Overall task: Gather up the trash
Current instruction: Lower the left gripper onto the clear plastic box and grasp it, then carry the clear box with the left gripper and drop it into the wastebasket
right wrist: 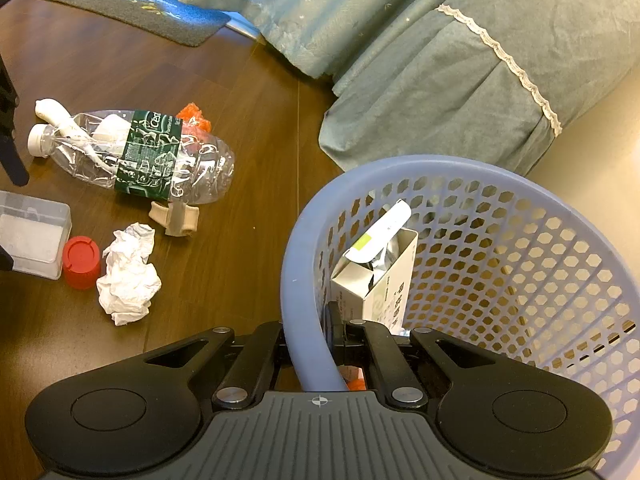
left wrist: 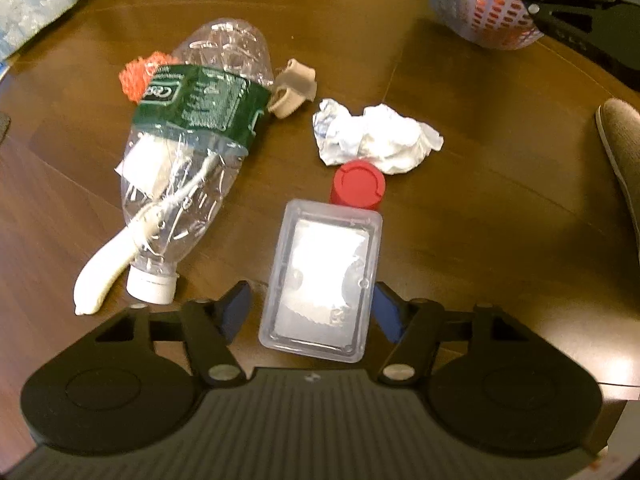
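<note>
A clear plastic box [left wrist: 320, 276] lies on the brown wood floor between the blue pads of my left gripper [left wrist: 310, 296], which is open with a gap on the left side. Just beyond the box stands a red cap [left wrist: 357, 184], then crumpled white paper [left wrist: 380, 136]. To the left lies a crushed clear bottle [left wrist: 192, 140] with a green label. In the right wrist view, my right gripper [right wrist: 308, 328] is shut on the rim of the blue mesh basket [right wrist: 296, 280], which holds a white carton [right wrist: 376, 276].
Around the bottle lie a beige scrap [left wrist: 292, 88], an orange net piece [left wrist: 134, 76] and a white curved piece [left wrist: 100, 272]. A grey shoe [left wrist: 624, 148] is at the right edge. A teal bed skirt [right wrist: 440, 80] and a grey mat [right wrist: 132, 12] lie behind.
</note>
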A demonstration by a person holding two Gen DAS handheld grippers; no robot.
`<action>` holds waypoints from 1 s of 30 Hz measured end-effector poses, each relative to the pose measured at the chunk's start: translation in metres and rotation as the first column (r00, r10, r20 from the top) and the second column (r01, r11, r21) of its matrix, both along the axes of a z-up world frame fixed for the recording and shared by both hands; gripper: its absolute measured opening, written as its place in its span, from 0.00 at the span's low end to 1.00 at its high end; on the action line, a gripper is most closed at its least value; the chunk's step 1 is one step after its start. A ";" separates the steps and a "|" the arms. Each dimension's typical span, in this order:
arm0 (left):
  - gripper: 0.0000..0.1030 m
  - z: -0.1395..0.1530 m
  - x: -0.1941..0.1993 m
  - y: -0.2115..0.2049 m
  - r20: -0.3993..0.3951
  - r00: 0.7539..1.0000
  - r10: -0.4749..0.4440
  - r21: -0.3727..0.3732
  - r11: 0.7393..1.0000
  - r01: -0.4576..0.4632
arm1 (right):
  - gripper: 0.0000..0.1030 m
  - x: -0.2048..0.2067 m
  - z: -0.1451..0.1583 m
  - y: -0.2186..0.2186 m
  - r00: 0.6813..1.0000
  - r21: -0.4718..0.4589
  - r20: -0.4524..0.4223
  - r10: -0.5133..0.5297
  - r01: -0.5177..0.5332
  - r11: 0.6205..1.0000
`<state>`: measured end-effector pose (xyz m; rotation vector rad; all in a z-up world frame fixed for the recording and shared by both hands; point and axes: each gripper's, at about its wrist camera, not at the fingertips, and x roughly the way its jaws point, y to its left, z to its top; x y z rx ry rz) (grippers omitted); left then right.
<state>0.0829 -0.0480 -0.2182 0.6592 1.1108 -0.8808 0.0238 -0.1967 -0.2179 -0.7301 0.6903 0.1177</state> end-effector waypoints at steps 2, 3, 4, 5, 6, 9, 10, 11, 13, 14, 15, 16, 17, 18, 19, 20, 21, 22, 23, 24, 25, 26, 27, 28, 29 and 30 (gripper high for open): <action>0.52 -0.002 0.001 0.000 -0.011 1.000 -0.004 0.007 1.000 0.004 | 0.00 0.000 0.000 0.000 1.000 0.000 0.000 0.000 0.000 1.000; 0.51 -0.001 0.001 0.000 -0.012 1.000 -0.005 0.007 1.000 0.006 | 0.00 0.000 0.000 0.000 1.000 -0.001 0.000 0.000 0.000 1.000; 0.51 -0.002 0.001 0.000 -0.016 1.000 -0.005 0.010 1.000 0.005 | 0.00 0.000 0.000 0.000 1.000 -0.001 -0.001 0.000 0.000 1.000; 0.51 -0.001 0.002 0.000 -0.023 1.000 -0.004 0.009 1.000 0.004 | 0.01 0.000 0.000 0.000 1.000 -0.001 -0.002 0.001 -0.001 1.000; 0.51 -0.001 0.003 0.001 -0.025 1.000 -0.002 0.007 1.000 0.002 | 0.00 -0.001 0.000 0.000 1.000 -0.002 -0.003 0.001 -0.001 1.000; 0.50 0.006 0.004 0.003 -0.022 1.000 0.008 -0.009 1.000 -0.008 | 0.01 -0.001 -0.002 0.001 1.000 -0.002 -0.005 0.000 0.000 1.000; 0.50 0.009 0.005 0.003 -0.022 1.000 0.014 -0.015 1.000 -0.015 | 0.01 0.000 -0.002 0.002 1.000 -0.002 -0.005 -0.002 0.002 1.000; 0.50 0.012 0.006 0.003 -0.021 1.000 0.022 -0.021 1.000 -0.022 | 0.01 0.000 -0.002 0.002 1.000 -0.002 -0.005 -0.003 0.003 1.000; 0.50 0.018 0.008 0.004 -0.020 0.999 0.032 -0.035 0.999 -0.033 | 0.01 -0.001 -0.002 0.002 1.000 -0.005 -0.008 -0.001 0.001 1.000; 0.50 0.021 0.009 0.004 -0.017 0.999 0.036 -0.042 0.998 -0.037 | 0.01 -0.001 -0.002 0.003 1.000 -0.005 -0.009 0.000 0.000 1.000; 0.50 0.024 0.010 0.004 -0.011 0.999 0.038 -0.049 0.998 -0.039 | 0.01 -0.001 -0.002 0.003 1.000 -0.006 -0.011 0.000 0.000 1.000; 0.50 0.027 0.011 0.004 -0.006 0.999 0.040 -0.055 0.998 -0.040 | 0.01 -0.003 -0.003 0.003 1.000 -0.008 -0.013 0.003 -0.003 1.000; 0.50 0.030 0.012 0.005 -0.003 0.999 0.041 -0.062 0.997 -0.041 | 0.01 -0.003 -0.003 0.003 1.000 -0.010 -0.016 0.006 -0.006 1.000; 0.50 0.033 0.013 0.005 -0.001 0.999 0.043 -0.068 0.997 -0.043 | 0.01 -0.004 -0.004 0.003 1.000 -0.011 -0.018 0.009 -0.010 1.000; 0.50 0.036 0.014 0.006 0.000 0.999 0.044 -0.073 0.996 -0.044 | 0.01 -0.005 -0.004 0.004 1.000 -0.013 -0.021 0.012 -0.012 1.000; 0.50 0.038 0.016 0.007 0.000 0.999 0.047 -0.078 0.996 -0.047 | 0.01 -0.006 -0.005 0.005 1.000 -0.014 -0.024 0.014 -0.014 1.000; 0.50 0.041 0.018 0.007 -0.001 0.999 0.051 -0.083 0.995 -0.051 | 0.01 -0.006 -0.006 0.005 1.000 -0.014 -0.027 0.015 -0.015 1.000; 0.50 0.044 0.019 0.007 0.001 0.998 0.055 -0.088 0.995 -0.055 | 0.01 -0.006 -0.006 0.006 0.999 -0.013 -0.028 0.015 -0.015 1.000; 0.50 0.048 0.021 0.007 0.002 0.998 0.061 -0.094 0.994 -0.061 | 0.01 -0.006 -0.007 0.006 0.999 -0.013 -0.030 0.015 -0.015 1.000; 0.50 0.051 0.023 0.007 0.003 0.998 0.069 -0.100 0.993 -0.069 | 0.01 -0.006 -0.007 0.007 0.999 -0.013 -0.030 0.014 -0.015 1.000; 0.50 0.056 0.026 0.007 0.003 0.997 0.078 -0.107 0.991 -0.078 | 0.01 -0.005 -0.007 0.007 0.999 -0.012 -0.030 0.013 -0.013 1.000; 0.50 0.060 0.028 0.007 0.003 0.996 0.087 -0.115 0.990 -0.086 | 0.01 -0.005 -0.006 0.007 1.000 -0.011 -0.029 0.011 -0.011 1.000; 0.50 0.064 0.030 0.006 0.004 0.995 0.095 -0.124 0.988 -0.094 | 0.01 -0.004 -0.006 0.007 1.000 -0.011 -0.029 0.009 -0.010 1.000; 0.50 0.068 0.033 0.006 0.006 0.995 0.101 -0.133 0.986 -0.100 | 0.01 -0.004 -0.006 0.007 1.000 -0.011 -0.029 0.009 -0.009 1.000; 0.50 0.073 0.035 0.005 0.008 0.994 0.106 -0.142 0.984 -0.104 | 0.01 -0.004 -0.006 0.007 1.000 -0.011 -0.028 0.008 -0.009 1.000; 0.50 0.078 0.038 0.004 0.010 0.994 0.112 -0.153 0.982 -0.109 | 0.01 -0.004 -0.006 0.007 1.000 -0.011 -0.029 0.008 -0.008 1.000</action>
